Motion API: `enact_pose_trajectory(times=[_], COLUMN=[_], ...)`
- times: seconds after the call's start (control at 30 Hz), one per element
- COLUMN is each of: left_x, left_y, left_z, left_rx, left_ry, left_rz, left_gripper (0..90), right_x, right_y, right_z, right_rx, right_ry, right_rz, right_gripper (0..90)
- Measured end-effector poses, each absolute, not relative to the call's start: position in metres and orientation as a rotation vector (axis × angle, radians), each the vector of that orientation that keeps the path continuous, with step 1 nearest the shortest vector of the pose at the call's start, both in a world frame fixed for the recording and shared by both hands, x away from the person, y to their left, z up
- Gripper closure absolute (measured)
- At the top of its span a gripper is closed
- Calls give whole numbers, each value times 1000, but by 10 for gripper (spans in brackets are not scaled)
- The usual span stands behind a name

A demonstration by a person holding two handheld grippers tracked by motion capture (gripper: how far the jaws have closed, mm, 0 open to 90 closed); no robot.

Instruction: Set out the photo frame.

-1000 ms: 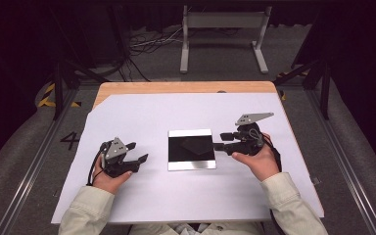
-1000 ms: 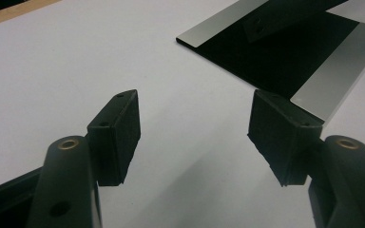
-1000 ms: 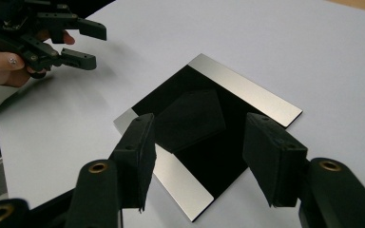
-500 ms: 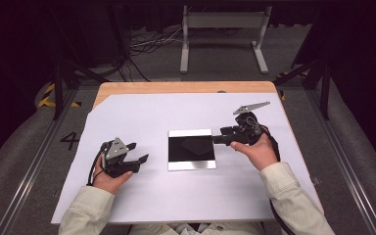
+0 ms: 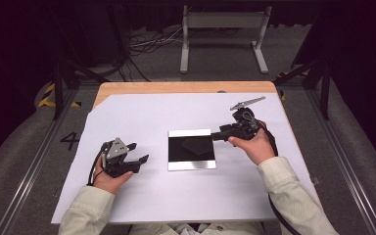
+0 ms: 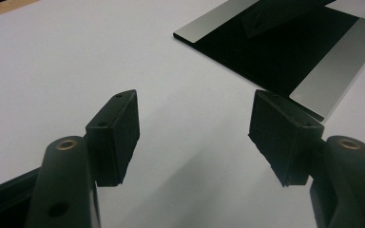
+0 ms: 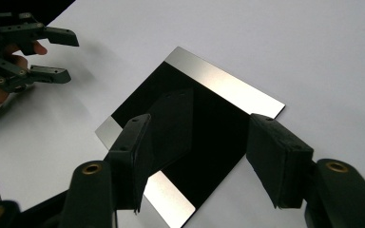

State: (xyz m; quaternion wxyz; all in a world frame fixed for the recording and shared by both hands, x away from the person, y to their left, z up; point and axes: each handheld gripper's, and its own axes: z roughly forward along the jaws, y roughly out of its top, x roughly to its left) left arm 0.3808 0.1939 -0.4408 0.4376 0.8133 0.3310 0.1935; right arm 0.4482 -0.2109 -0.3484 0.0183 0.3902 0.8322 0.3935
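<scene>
A flat square plate, glossy black across its middle with a silver band along its far and near edges, lies flat on the white sheet that covers the surface, about midway between the two hands.

The right gripper hovers just beside the plate's right far corner, held in the person's right hand, and points toward the plate. Its jaws are spread wide with nothing between them; in the right gripper view they straddle the sight of the plate below, and one jaw is mirrored in the black gloss.

The left gripper rests on the sheet to the left of the plate, apart from it, gripped by the left hand. Its jaws are also spread and empty. In the left gripper view the plate lies beyond the right-hand jaw, not touching it.
</scene>
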Motion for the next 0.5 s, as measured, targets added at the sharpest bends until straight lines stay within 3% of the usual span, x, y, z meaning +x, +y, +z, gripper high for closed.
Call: enact_pose_trajectory(times=[0.5], left_x=[381], left_y=[195], left_z=[-440], left_rx=[2016], left_ry=[825], left_rz=[487], left_gripper=[347], right_x=[461], right_y=[-197], right_z=[-356], right_rx=[1275], right_ry=[2688], right_rz=[1153], right_gripper=[407])
